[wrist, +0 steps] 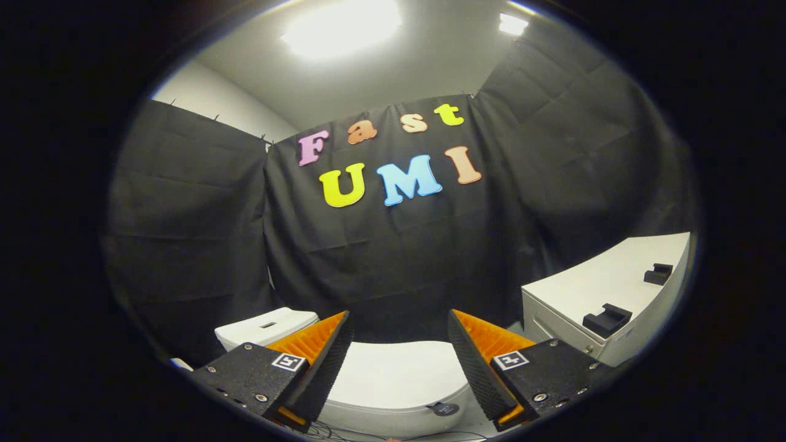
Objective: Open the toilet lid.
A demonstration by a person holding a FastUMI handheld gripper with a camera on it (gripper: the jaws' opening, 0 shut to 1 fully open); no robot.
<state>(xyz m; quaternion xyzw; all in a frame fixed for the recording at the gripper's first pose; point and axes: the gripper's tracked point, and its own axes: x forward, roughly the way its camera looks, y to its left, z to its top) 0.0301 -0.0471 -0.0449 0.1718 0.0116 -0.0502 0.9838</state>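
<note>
toilet lid (pixel 393 377): sides behind fingers (pixel 319 362) | cistern (pixel 270 325): partly hidden

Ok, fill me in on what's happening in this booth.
A person is working a hand-held gripper toward a white toilet. Its fingers are spread open with nothing between them, and the closed toilet lid lies just ahead of and below them, so it hasn't been lifted yet. The toilet tank sits beyond the left finger. A white cabinet with two black blocks on top stands off to the right.
</note>
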